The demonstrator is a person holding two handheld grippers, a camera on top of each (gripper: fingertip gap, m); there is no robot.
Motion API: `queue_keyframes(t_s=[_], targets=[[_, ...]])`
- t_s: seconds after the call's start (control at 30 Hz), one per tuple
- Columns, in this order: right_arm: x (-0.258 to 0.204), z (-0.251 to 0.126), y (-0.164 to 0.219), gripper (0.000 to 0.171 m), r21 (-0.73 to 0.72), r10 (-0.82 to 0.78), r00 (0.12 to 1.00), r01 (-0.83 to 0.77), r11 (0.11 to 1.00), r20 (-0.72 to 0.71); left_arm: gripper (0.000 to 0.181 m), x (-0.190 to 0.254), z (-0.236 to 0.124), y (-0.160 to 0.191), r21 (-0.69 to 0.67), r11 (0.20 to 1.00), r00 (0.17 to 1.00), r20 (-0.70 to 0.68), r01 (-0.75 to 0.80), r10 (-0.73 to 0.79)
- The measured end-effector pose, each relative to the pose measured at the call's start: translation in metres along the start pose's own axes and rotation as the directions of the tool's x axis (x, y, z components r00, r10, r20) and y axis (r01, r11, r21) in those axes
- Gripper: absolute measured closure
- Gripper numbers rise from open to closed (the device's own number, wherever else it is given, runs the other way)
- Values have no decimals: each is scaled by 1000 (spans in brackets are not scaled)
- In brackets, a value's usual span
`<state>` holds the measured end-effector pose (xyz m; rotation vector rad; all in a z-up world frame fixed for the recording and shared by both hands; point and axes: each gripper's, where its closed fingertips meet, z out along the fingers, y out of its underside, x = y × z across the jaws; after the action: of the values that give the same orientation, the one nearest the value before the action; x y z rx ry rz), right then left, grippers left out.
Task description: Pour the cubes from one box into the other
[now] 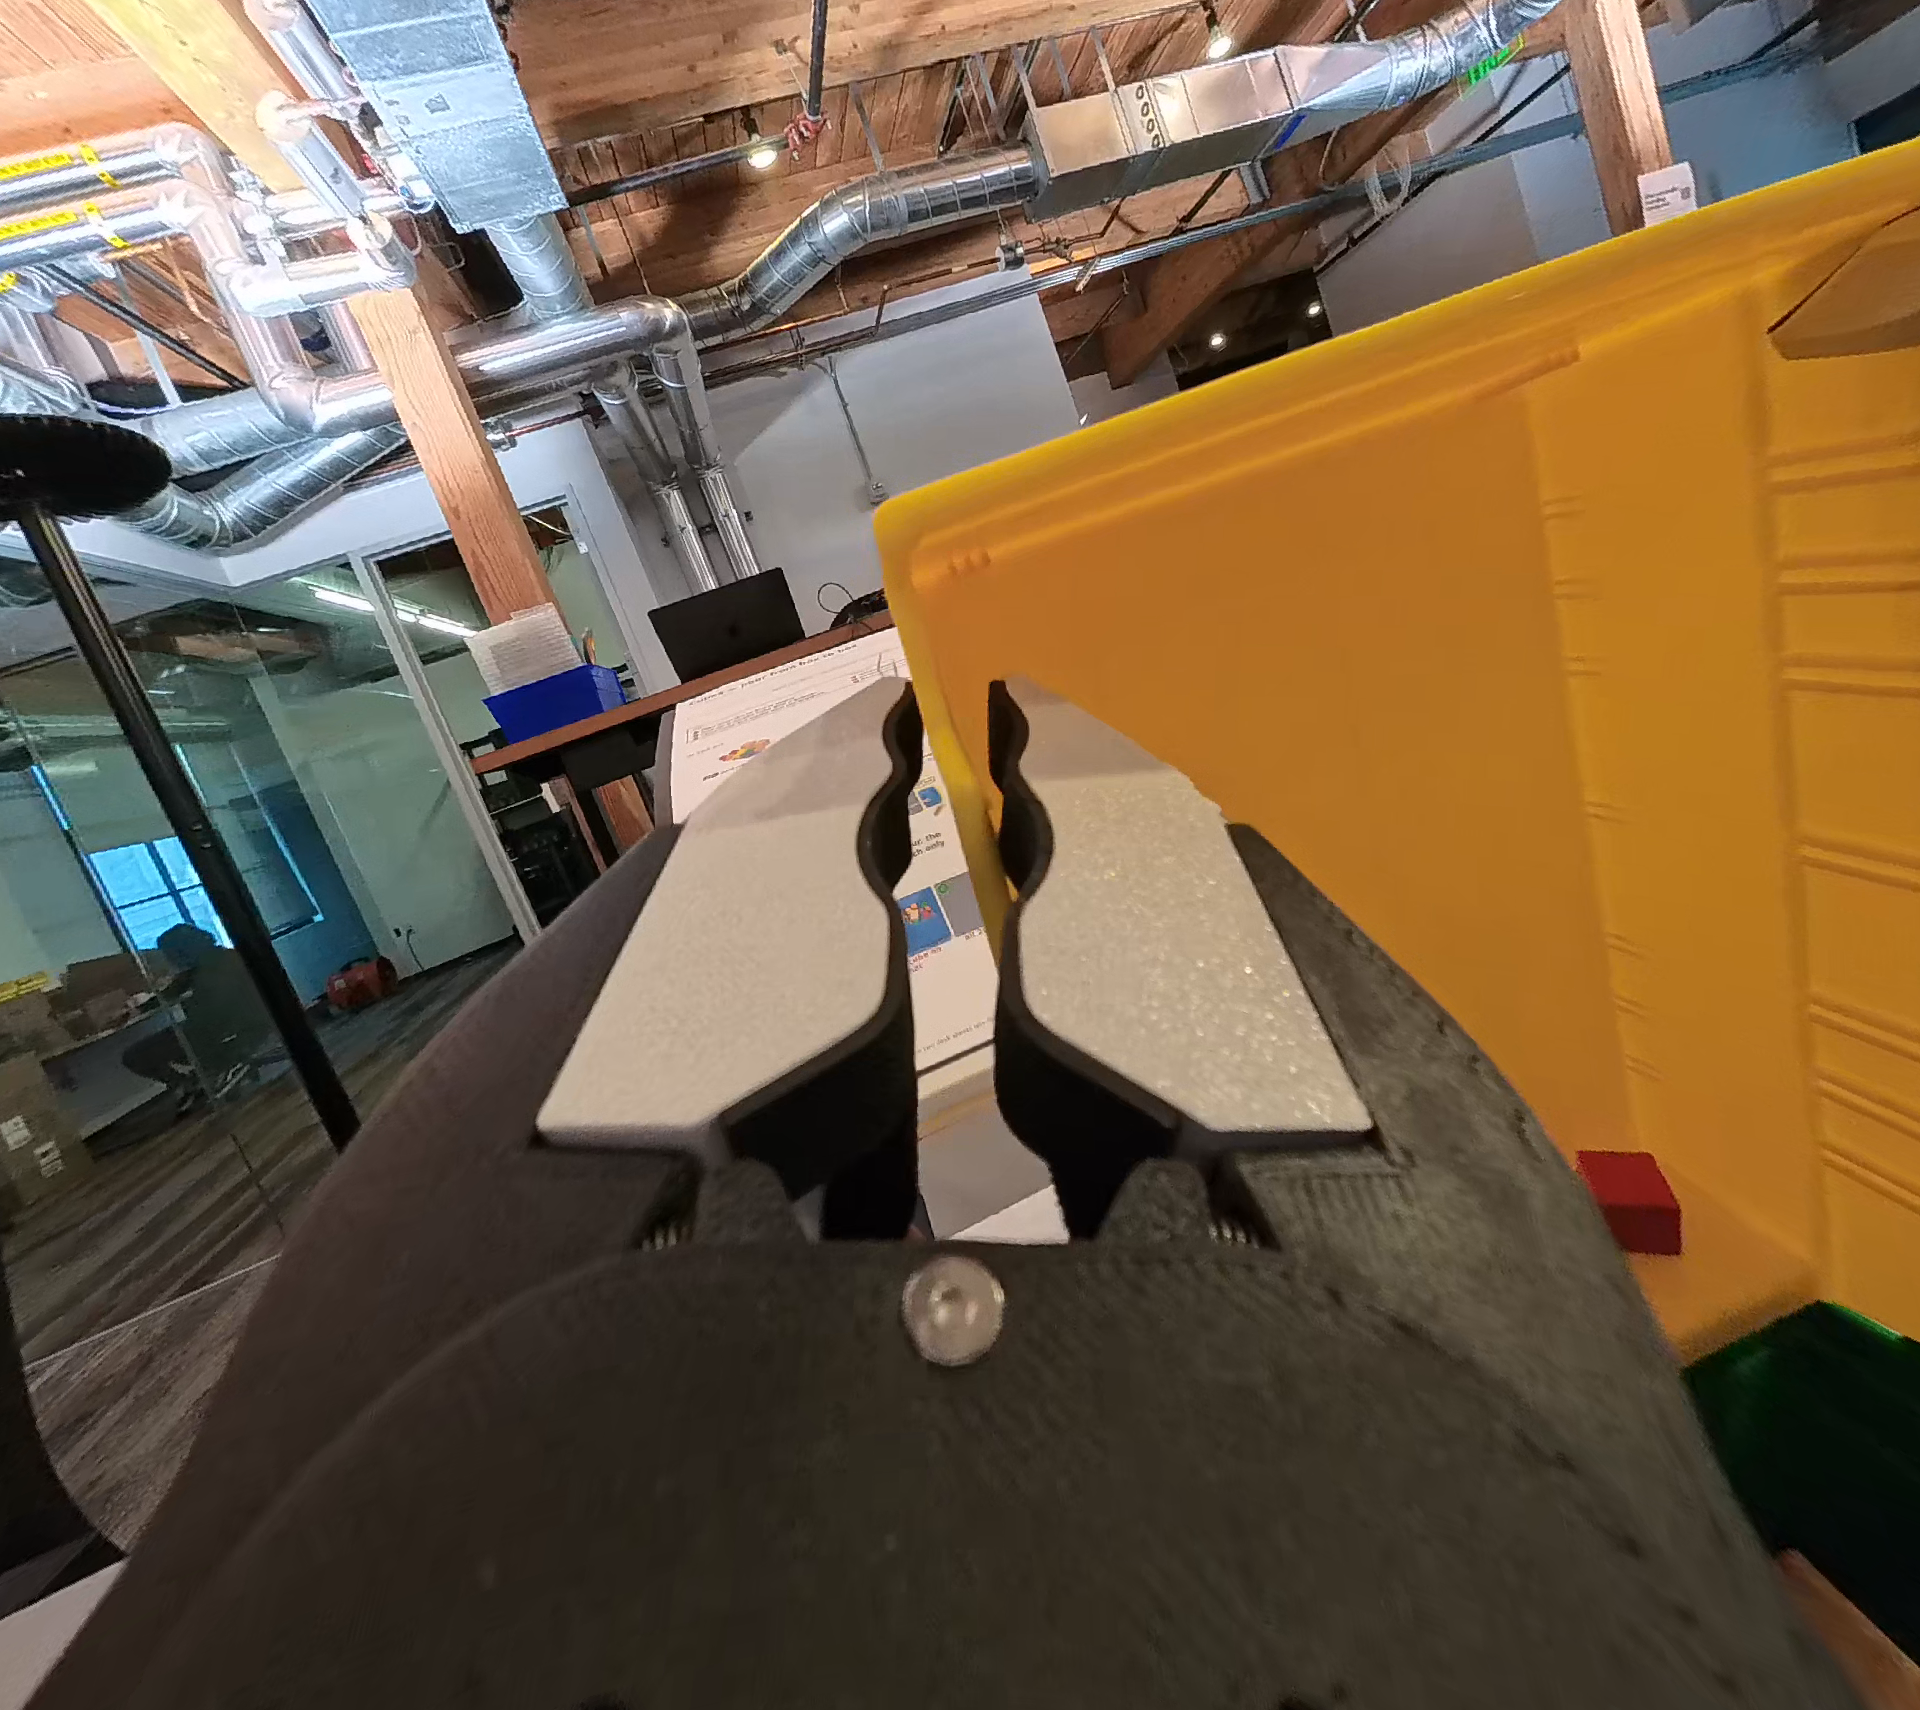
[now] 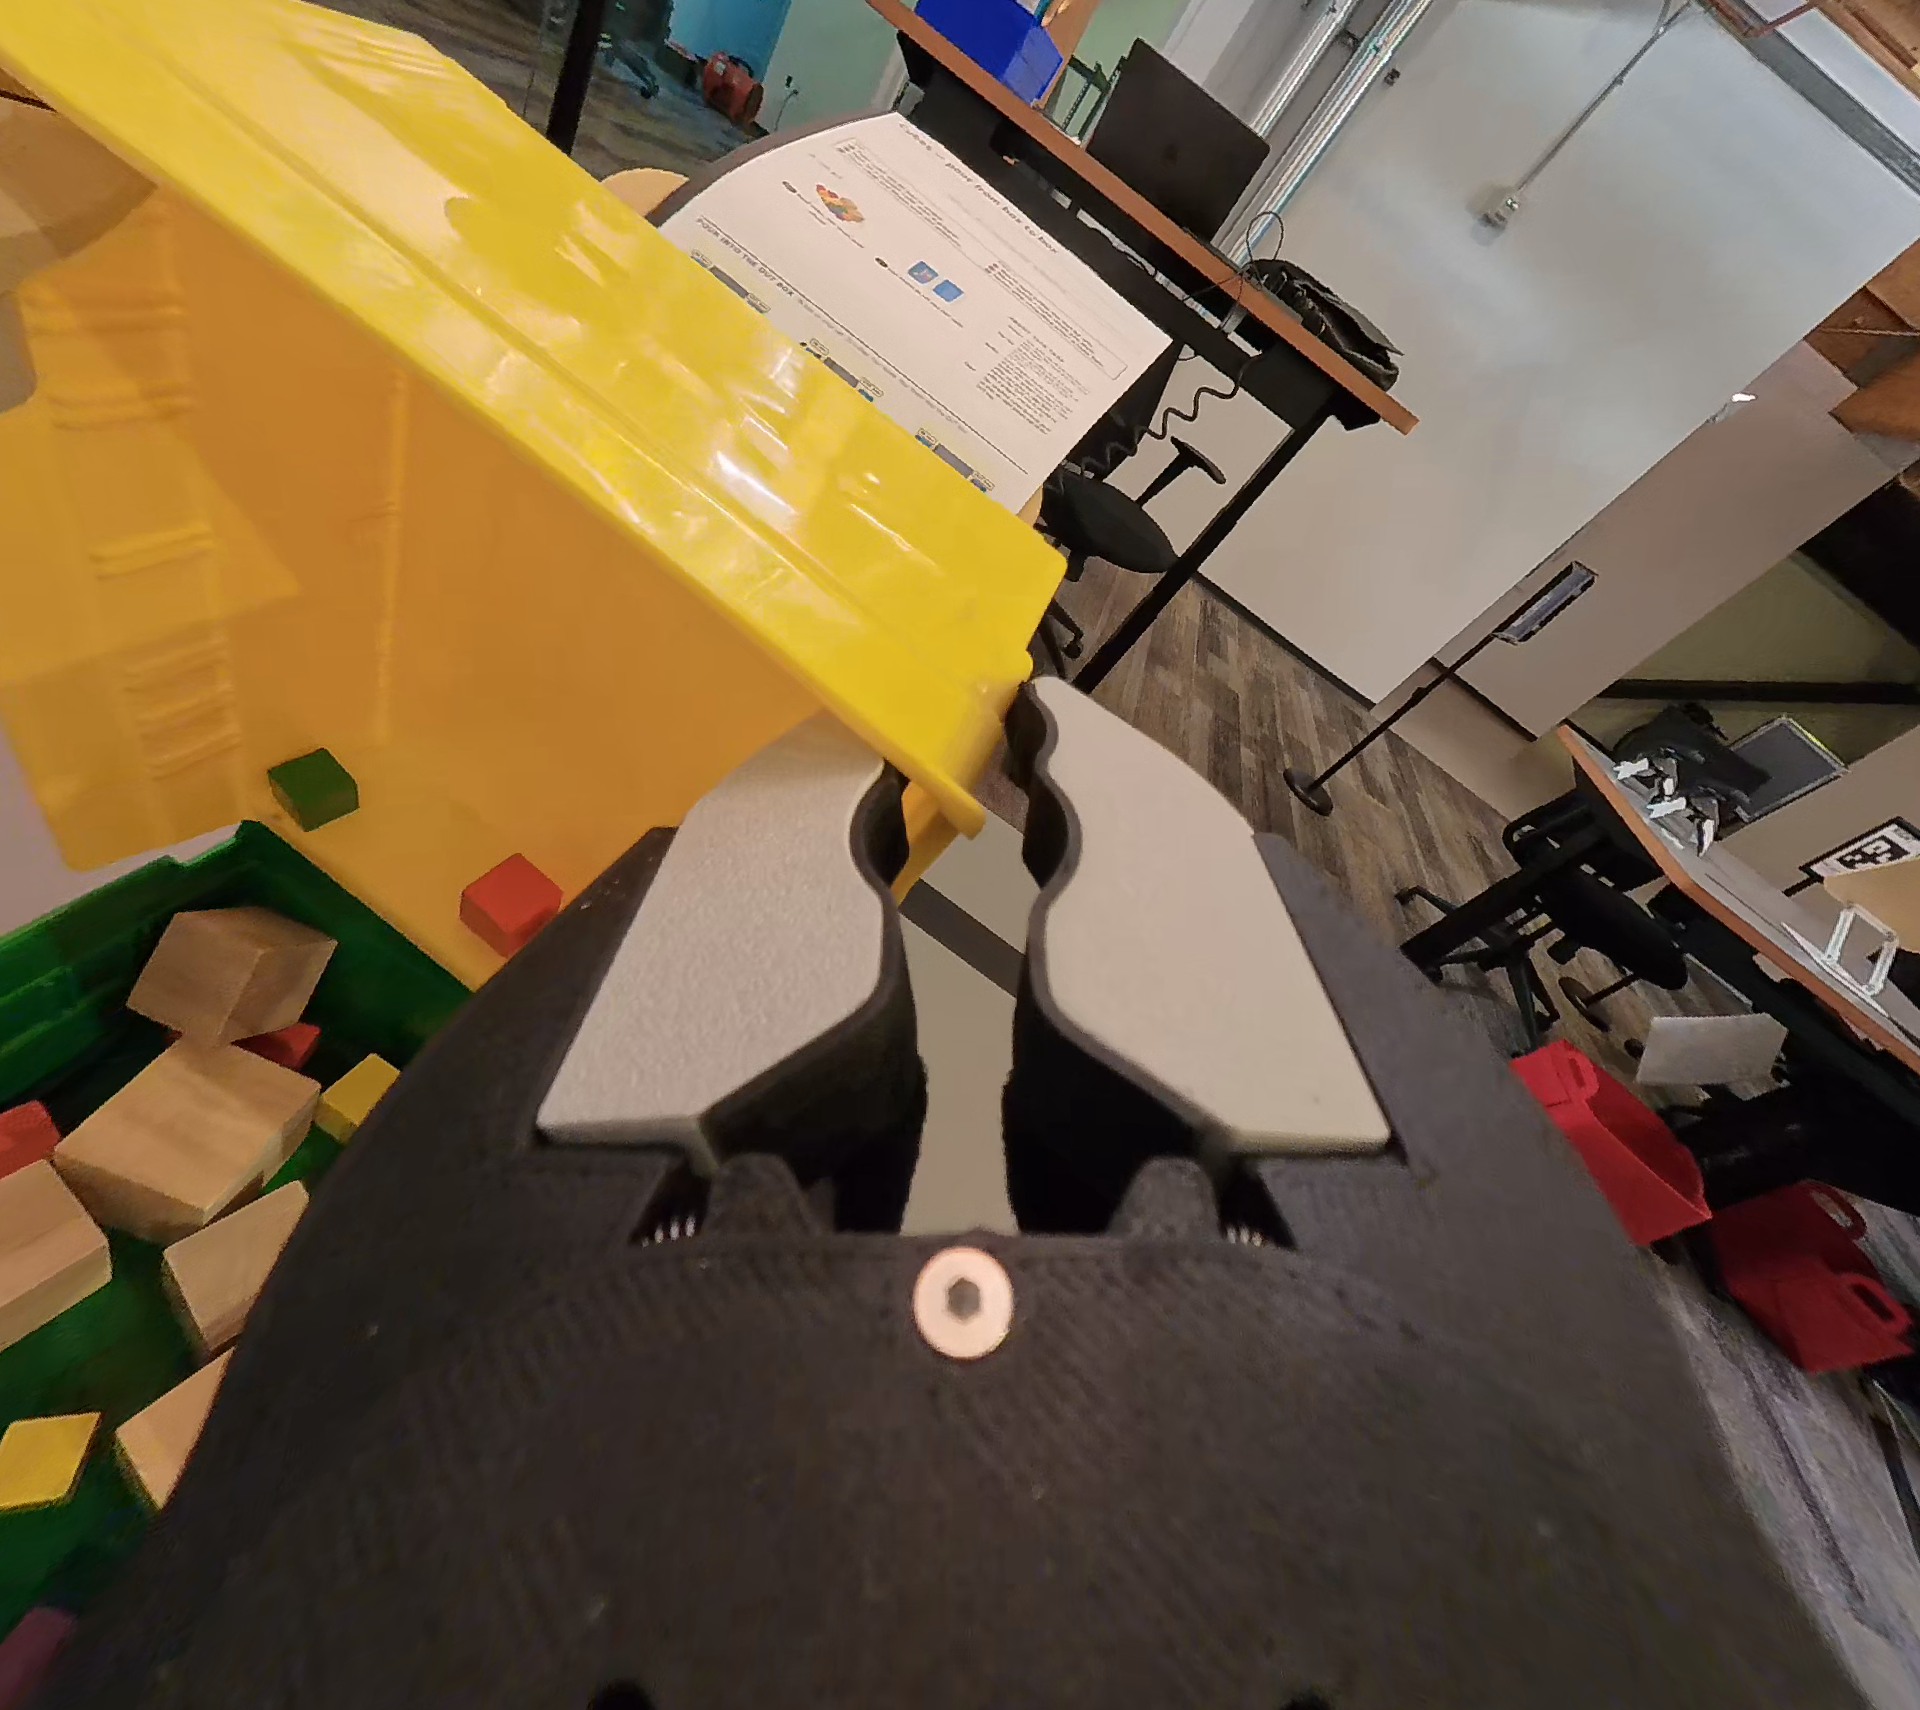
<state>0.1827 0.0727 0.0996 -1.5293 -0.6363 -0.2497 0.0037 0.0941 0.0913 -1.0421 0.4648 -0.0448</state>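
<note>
Left wrist view: the left gripper (image 1: 954, 704) pinches the thin rim of the yellow box (image 1: 1351, 777), its jaws closed down to the wall's thickness.
Right wrist view: the right gripper (image 2: 961, 751) clamps the opposite rim corner of the yellow box (image 2: 436, 434), jaws equally narrow, one finger (image 2: 1132, 912) outside the wall.
Yellow box: held in the air between both grippers, tipped steeply with its opening facing down toward the green box (image 2: 125, 912).
Green box: sits directly below the yellow one, partly hidden behind the right gripper's black body.
Cubes in the green box: several plain wooden cubes (image 2: 187, 1130) lie jumbled with smaller yellow and red ones.
Cubes in the yellow box: a small green cube (image 2: 312, 787) and a small red cube (image 2: 509, 902) lie against its inner wall near the lower edge; the red cube (image 1: 1629, 1201) also shows in the left wrist view.
Beyond the boxes: a printed sheet (image 2: 935, 310) lies on the table just past the yellow rim.
Farther off: a desk (image 2: 1132, 206) carries a blue bin (image 2: 987, 24) and a dark laptop (image 2: 1174, 154); an office chair (image 2: 1112, 528) stands beneath it.
Floor at right: red bins (image 2: 1610, 1141) lie near another desk.
Overhead: silver ducts (image 1: 894, 216) run under a wooden ceiling.
</note>
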Motion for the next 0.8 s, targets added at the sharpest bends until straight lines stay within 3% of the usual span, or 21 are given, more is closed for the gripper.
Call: queue_keyframes(t_s=[0.8], targets=[[-8,-17,4,157,13,-6,1000,6,1000,3,169,6,-15,-6,12,1000,1000,-20,-13,13]])
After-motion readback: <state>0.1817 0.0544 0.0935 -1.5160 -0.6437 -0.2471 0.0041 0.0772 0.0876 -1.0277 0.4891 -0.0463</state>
